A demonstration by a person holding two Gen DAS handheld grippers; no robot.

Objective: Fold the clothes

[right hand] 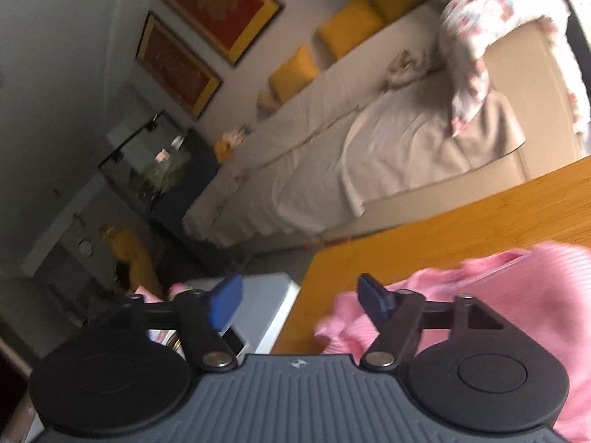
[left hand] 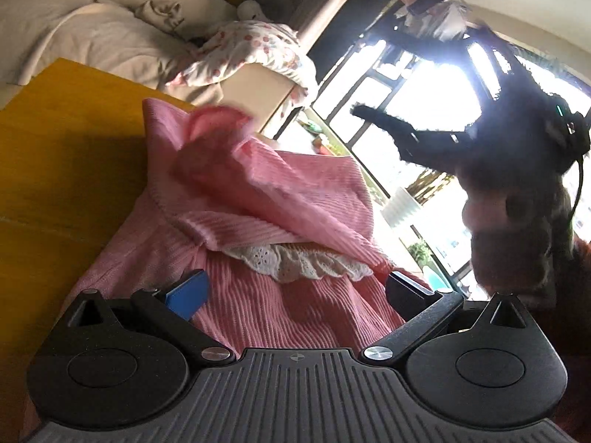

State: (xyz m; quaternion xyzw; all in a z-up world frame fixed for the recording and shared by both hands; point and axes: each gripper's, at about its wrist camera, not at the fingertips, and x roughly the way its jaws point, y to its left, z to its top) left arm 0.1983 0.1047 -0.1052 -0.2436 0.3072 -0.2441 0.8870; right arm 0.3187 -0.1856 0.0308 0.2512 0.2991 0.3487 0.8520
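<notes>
The left gripper [left hand: 295, 288] hangs low over a pink ribbed garment [left hand: 266, 199] that lies bunched on a yellow-orange wooden table [left hand: 66, 155]; its fingers are spread wide with nothing between them, the blue pad [left hand: 188, 293] on the near left and the dark one on the near right resting just above the cloth. A strip of white eyelet lace trim [left hand: 295, 262] peeks out from under a folded-over layer of the garment, and a flap of pink fabric at the far end looks lifted and is blurred, so its exact position cannot be told. At the far right of that view the right gripper [left hand: 424, 136] shows dark against a bright window [left hand: 436, 92]. In the right wrist view, the right gripper [right hand: 301, 301] is also spread apart and empty, poised over the table's left edge with the pink garment [right hand: 517, 295] near its right finger. Beyond the table stands a beige sofa [right hand: 332, 147] with yellow cushions [right hand: 347, 27] and a floral-print cloth [right hand: 476, 37] draped over its far right end.
</notes>
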